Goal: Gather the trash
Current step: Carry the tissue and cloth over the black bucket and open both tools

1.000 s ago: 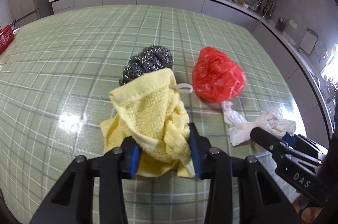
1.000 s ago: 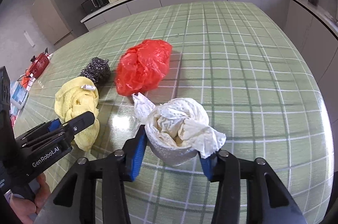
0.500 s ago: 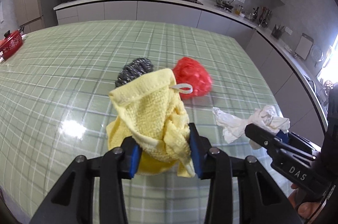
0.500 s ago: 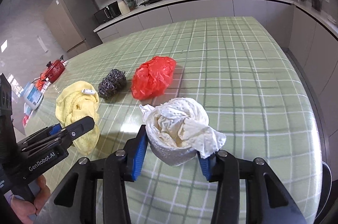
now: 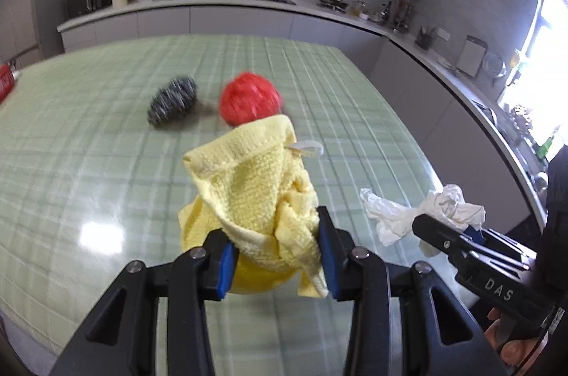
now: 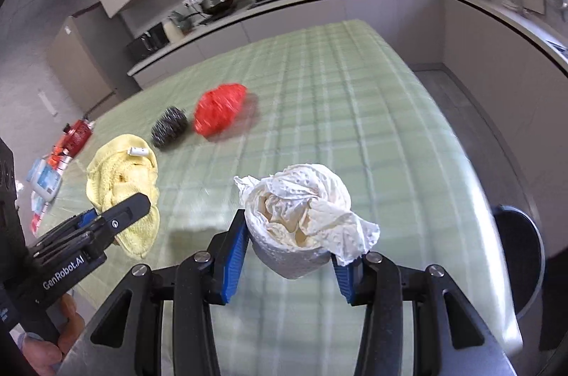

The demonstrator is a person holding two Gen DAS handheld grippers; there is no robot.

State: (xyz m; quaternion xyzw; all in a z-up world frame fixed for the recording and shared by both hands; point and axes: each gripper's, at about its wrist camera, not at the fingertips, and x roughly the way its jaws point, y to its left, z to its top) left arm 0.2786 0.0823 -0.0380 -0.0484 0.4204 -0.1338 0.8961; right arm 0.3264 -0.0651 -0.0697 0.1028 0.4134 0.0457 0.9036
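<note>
Both loads have been carried back and up from the green checked tabletop (image 5: 88, 145): the left gripper (image 5: 273, 255) is still pinching the crumpled yellow knitted cloth (image 5: 255, 195), the right gripper (image 6: 289, 255) the wad of white paper towel (image 6: 301, 220). The crumpled red plastic bag (image 5: 248, 101) and steel-wool scourer (image 5: 174, 99) now lie well ahead of the left gripper, uncollected; probably a second trip, no bin visible

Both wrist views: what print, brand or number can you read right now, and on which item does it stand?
"DAS": on the side of the right gripper, left wrist view.
"GenRobot.AI": on the side of the left gripper, right wrist view.
Packages at the table's far left edge: print too small and blurred to read.
</note>
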